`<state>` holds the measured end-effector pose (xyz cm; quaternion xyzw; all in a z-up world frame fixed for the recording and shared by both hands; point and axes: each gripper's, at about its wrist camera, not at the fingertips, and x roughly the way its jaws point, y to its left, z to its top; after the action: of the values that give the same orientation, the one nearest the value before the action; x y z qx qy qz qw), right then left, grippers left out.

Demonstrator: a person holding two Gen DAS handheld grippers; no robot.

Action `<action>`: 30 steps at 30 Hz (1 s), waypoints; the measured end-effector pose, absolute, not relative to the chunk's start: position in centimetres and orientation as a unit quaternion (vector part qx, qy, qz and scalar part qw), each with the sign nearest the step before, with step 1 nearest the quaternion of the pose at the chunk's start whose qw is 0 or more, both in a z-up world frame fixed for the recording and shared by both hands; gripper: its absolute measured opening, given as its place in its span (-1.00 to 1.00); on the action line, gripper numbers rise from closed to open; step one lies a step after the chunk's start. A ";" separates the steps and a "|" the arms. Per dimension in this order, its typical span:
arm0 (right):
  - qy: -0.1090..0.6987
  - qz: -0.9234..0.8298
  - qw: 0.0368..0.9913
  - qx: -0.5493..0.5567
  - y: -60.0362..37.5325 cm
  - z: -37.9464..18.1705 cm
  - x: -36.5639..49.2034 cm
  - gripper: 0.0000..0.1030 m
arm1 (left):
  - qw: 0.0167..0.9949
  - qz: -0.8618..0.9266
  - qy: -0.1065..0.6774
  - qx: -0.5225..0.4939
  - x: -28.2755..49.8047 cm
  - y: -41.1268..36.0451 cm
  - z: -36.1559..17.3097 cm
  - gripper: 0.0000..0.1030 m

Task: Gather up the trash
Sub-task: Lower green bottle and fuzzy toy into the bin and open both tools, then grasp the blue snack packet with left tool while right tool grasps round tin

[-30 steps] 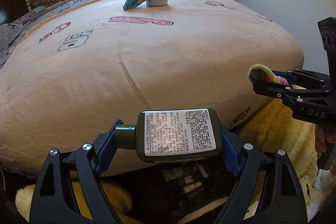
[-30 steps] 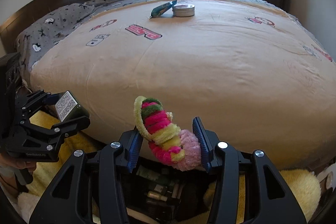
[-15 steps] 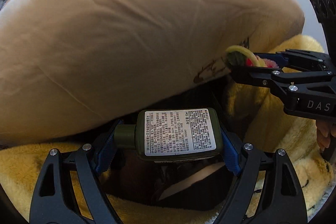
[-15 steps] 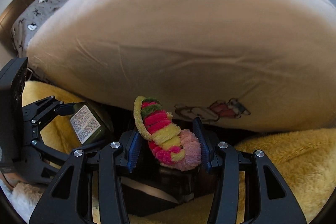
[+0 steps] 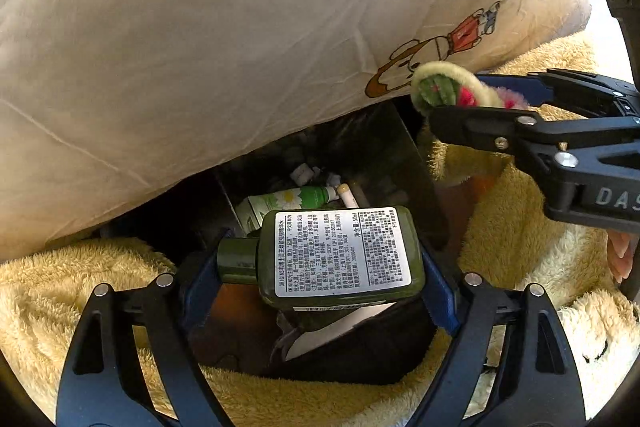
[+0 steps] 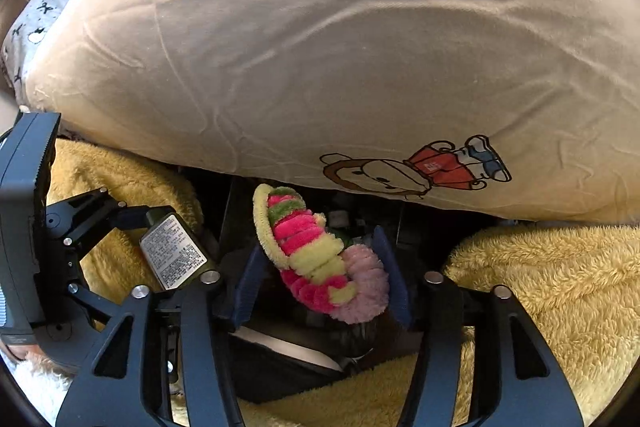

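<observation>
The dark green bottle lies crosswise, clamped in the left hand-held gripper above the dark bin. At its two o'clock, the fuzzy striped scrunchie sits between the right hand-held gripper's opening jaws, below the beige duvet.

Beige cartoon-print duvet on bed, yellow fluffy rug below, daylight.

A beige duvet with a cartoon monkey print overhangs a fluffy yellow blanket.
</observation>
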<state>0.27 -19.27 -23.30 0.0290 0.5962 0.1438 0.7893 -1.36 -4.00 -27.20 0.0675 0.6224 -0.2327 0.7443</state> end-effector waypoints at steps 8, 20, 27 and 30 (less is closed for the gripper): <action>0.579 0.133 0.804 0.033 -20.4 -22.3 0.2 0.50 | 0.763 -0.223 0.604 0.059 -1.6 -3.6 -25.7 0.82; 0.451 0.110 0.885 0.022 -22.6 -13.2 0.8 0.72 | 0.850 -0.197 0.480 0.088 -0.8 -1.4 -15.8 0.82; 0.393 0.091 0.915 0.000 -23.8 -8.9 5.4 0.74 | 0.889 -0.157 0.421 0.087 3.3 0.2 -11.0 0.82; 0.381 0.089 0.920 0.003 -23.9 -7.7 8.3 0.74 | 0.898 -0.148 0.407 0.084 5.9 0.6 -10.3 0.82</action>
<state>8.32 -23.91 -7.70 0.0031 0.3807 0.0889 0.9204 5.91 0.64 -10.27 0.0842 0.4067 -0.1479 0.8975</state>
